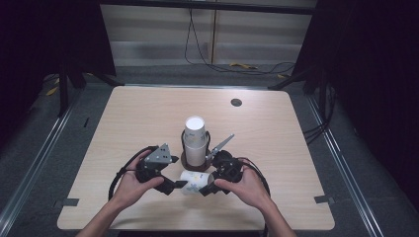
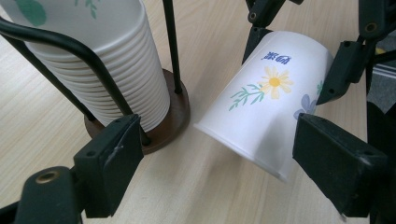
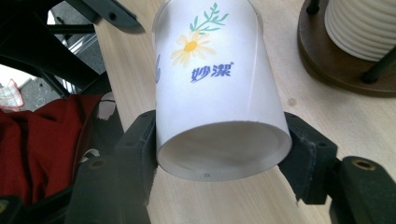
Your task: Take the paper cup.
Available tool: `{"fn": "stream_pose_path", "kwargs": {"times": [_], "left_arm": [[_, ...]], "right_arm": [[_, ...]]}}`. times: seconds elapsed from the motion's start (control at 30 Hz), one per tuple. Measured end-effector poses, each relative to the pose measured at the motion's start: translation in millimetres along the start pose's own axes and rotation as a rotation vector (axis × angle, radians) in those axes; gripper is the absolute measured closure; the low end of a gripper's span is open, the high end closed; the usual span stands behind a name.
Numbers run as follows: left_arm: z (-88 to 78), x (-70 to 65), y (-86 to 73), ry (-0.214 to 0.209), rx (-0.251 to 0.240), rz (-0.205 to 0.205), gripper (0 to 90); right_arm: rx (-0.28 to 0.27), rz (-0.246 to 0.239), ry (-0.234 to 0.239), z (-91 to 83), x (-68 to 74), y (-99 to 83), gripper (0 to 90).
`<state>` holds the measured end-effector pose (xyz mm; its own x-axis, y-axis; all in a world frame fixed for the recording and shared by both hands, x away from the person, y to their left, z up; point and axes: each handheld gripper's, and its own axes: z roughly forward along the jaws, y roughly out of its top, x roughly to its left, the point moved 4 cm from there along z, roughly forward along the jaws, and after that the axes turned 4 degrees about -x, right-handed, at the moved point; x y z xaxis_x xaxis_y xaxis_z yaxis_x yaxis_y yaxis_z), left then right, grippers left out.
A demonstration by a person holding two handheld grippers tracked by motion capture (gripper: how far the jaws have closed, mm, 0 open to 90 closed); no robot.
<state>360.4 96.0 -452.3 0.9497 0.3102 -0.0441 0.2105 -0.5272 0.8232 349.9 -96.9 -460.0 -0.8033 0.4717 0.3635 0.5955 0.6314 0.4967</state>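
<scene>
Right gripper [image 1: 206, 189]: clamped on the bottom end of a single paper cup [image 1: 194, 181], one jaw on each side of the recessed base; seen from its own camera [image 3: 223, 149], pads pressed against the cup wall left and right.
Left gripper [image 1: 179, 185]: jaws spread wide, nothing between the pads touching them; from its own camera [image 2: 215, 163], mouth rim of the cup just inside the gap, close to the right-hand jaw, contact not clear.
Single paper cup: lying on its side, low over the table [image 1: 123, 118] near the front edge, between the two grippers; white with a yellow daisy, green sprig, blue flower and blue printed characters [image 3: 210, 70]; mouth turned toward the left gripper [image 2: 261, 107], base toward the right one.
Cup stack [image 1: 195, 138]: many white cups nested, rims showing as tight ridges [image 2: 112, 70]; upright in a holder just behind the held cup.
Holder [image 1: 188, 160]: round dark brown base [image 2: 173, 112] with thin black upright rods and a black hoop around the stack; part of the base at the upper right of the right gripper view [image 3: 336, 65].
Hands: left hand [image 1: 129, 186] wrapped round the left gripper body, right hand [image 1: 247, 187] round the right one, forearms entering from the bottom edge.
Table: pale wood grain, small dark round hole [image 1: 236, 102] near the far right.
Red cloth [image 3: 42, 140]: below the table edge, at the left of the right gripper view.
</scene>
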Motion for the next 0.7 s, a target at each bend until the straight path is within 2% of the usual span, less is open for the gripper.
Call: {"fn": "stream_pose_path", "kwargs": {"times": [0.07, 0.33, 0.57, 0.7], "left_arm": [[-2.4, 2.1, 0.2, -0.003, -0.007, -0.005, 15.9], [-11.9, 8.0, 0.3, -0.02, -0.068, -0.072, 15.9], [-17.2, 10.1, -0.7, 0.012, -0.115, -0.066, 15.9], [-18.5, 10.5, -2.2, 0.007, -0.13, -0.075, 15.9]], "right_arm": [[-0.011, 0.012, -0.004, -2.0, -0.6, -0.9, 35.8], [-0.054, 0.026, -0.022, -6.0, -6.5, -6.1, 35.7], [-0.111, 0.008, -0.017, -11.9, -5.3, -5.6, 35.7], [-0.136, 0.003, -0.016, -14.9, -5.4, -5.9, 35.7]]}}
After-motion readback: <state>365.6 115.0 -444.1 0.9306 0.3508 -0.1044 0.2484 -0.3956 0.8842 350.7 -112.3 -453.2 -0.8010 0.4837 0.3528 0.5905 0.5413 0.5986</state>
